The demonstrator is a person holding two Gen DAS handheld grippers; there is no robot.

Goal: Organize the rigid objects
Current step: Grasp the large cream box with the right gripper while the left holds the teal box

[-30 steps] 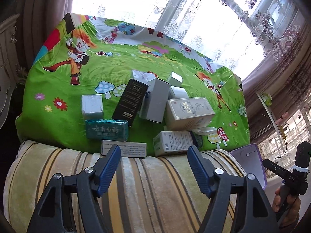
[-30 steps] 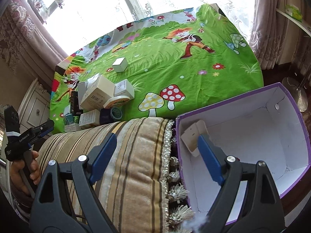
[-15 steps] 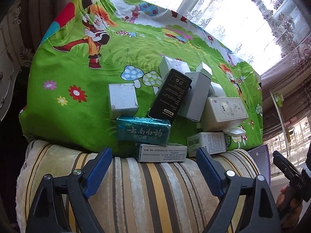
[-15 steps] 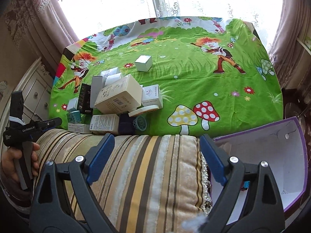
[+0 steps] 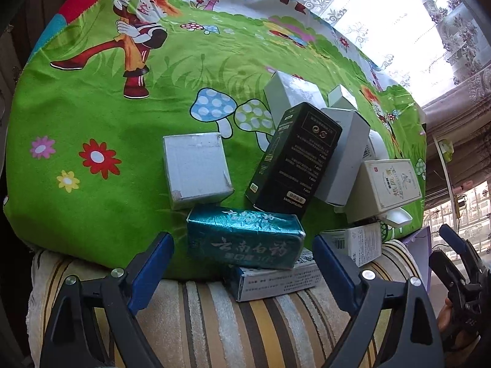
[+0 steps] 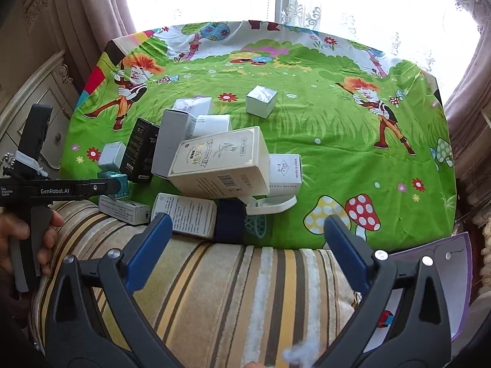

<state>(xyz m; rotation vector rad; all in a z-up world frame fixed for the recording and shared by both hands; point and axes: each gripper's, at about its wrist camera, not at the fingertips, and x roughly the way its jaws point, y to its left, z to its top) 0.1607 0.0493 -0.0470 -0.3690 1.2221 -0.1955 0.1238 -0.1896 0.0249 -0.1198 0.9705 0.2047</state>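
A heap of cartons lies on the green cartoon cloth (image 5: 92, 107). My left gripper (image 5: 242, 263) is open and empty, its fingers on either side of a teal foil box (image 5: 245, 240) that rests on a flat white carton (image 5: 276, 280). Behind stand a black carton (image 5: 294, 156), a grey cube box (image 5: 196, 168) and a cream carton (image 5: 389, 184). My right gripper (image 6: 245, 242) is open and empty over the striped cushion (image 6: 230, 291), in front of the cream carton (image 6: 221, 162), a white labelled carton (image 6: 187, 214) and a dark blue box (image 6: 228, 224).
A lone silver cube box (image 6: 260, 101) sits farther back on the cloth. A purple-rimmed white box (image 6: 429, 291) stands at the lower right of the cushion. Curtains and a bright window lie behind. A white cabinet (image 6: 40, 98) stands at the left.
Both grippers have moved forward toward the heap. The left one has closed in on the teal box. The right view has swung left, away from the purple box and onto the cartons.
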